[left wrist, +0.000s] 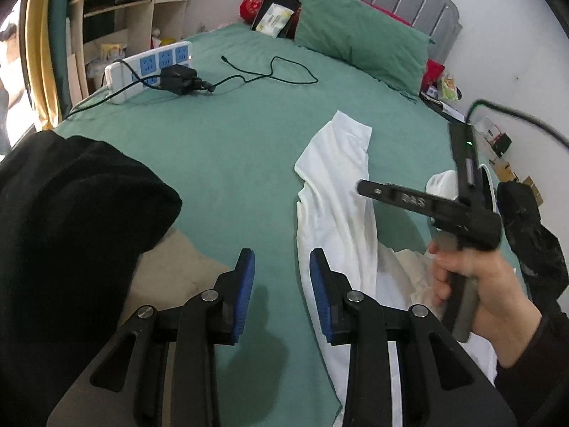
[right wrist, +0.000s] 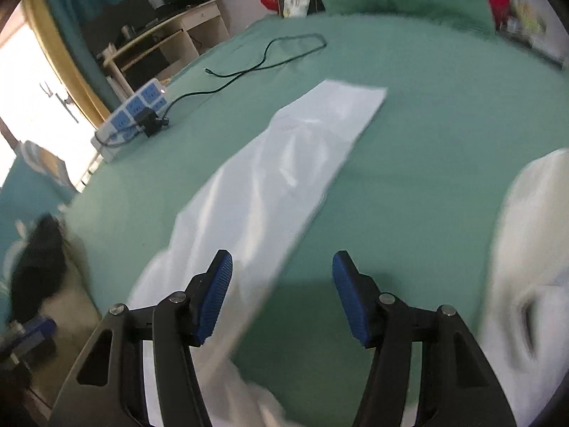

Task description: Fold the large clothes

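Nowhere legible writing — white garment [right wrist: 281, 178] between both open hand-held grippers.

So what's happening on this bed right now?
A person holds a hand-held gripper in each hand over a white garment lying partly stretched out on the green bedsheet. The left hand-held gripper and the right hand-held gripper are both open and hold nothing. No fold is visible yet.

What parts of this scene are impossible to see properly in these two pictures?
- White garment: its near end runs under the left hand-held gripper and off the bottom edge, left wrist view.
- White fabric at the right edge, right wrist view: motion-blurred and cut off.
- Tablet screen: too small to read.
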Demonstrator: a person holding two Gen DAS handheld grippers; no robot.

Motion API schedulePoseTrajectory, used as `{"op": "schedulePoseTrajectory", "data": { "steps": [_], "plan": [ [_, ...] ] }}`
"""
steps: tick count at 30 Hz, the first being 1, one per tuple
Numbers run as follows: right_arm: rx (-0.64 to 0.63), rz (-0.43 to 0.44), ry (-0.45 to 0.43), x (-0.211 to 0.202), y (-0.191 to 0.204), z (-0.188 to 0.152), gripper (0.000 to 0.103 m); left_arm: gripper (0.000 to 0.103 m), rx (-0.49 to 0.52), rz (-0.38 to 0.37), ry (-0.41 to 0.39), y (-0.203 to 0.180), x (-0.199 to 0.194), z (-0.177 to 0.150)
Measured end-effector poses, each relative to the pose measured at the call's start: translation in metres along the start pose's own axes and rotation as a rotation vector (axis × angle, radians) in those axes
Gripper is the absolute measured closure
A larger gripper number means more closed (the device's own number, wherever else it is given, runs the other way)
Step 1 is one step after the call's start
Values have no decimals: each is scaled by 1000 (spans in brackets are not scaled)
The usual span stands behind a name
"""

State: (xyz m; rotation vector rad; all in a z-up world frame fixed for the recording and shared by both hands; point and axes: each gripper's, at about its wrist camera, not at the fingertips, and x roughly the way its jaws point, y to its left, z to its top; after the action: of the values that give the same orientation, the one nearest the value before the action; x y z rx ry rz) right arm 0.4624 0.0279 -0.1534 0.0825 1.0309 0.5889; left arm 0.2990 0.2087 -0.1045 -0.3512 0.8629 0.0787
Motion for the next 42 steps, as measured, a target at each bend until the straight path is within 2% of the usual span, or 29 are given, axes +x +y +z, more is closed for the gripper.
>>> {"op": "schedulePoseTrajectory", "data": {
  "steps": [1,2,6,9,13,16,19,20,22,24,26,27,28,29,32,35,38,40,42],
  "plan": [
    [16,51,35,10,0,2,95,69,-2,-9,-4,0,-1,0],
    [12,40,49,14,2,2,101,69,1,-9,-5,0,-2,0],
    [-41,-35,4,-8,17,-6,101,69,32,12,4,-4,-1,-4],
    [-94,-136,-67,-56,22,-26,101,69,52,12,13,-10,0,-8],
    [-93,-215,-129,-119,20,-70,101,69,60,-13,40,-20,6,-16],
    [-64,-220,-115,-143,18,-111,100,69,64,-32,73,-27,12,-24],
    [-28,-161,-40,-143,14,-143,100,69,74,-20,102,-32,21,-32],
    [-31,-130,-4,-138,14,-152,99,69,70,-19,108,-32,23,-33],
    [-58,-123,29,-136,13,-163,94,69,59,-19,122,-32,29,-35],
    [-86,-126,-3,-144,8,-161,86,69,55,-13,120,-34,31,-35],
    [-86,-121,-49,-154,1,-146,65,69,50,-17,118,-35,32,-34],
    [-85,-132,-71,-159,-2,-139,57,69,48,-21,119,-36,32,-33],
    [-83,-144,-101,-162,-6,-128,43,69,47,-25,119,-36,33,-32],
    [-81,-144,-130,-163,-11,-117,37,69,46,-28,120,-37,34,-31],
    [-84,-121,-137,-146,-26,-83,37,69,51,-43,130,-38,37,-28],
    [-86,-83,-100,-111,-34,-57,37,69,61,-58,134,-41,39,-24],
    [-58,-59,-48,-81,-43,-43,37,69,52,-39,108,-40,45,-21],
    [-39,-112,8,-60,-49,-40,37,69,65,-9,122,-38,52,-22],
    [-1,-121,34,-43,-56,-39,36,69,61,1,149,-34,60,-25]
  ]
}}
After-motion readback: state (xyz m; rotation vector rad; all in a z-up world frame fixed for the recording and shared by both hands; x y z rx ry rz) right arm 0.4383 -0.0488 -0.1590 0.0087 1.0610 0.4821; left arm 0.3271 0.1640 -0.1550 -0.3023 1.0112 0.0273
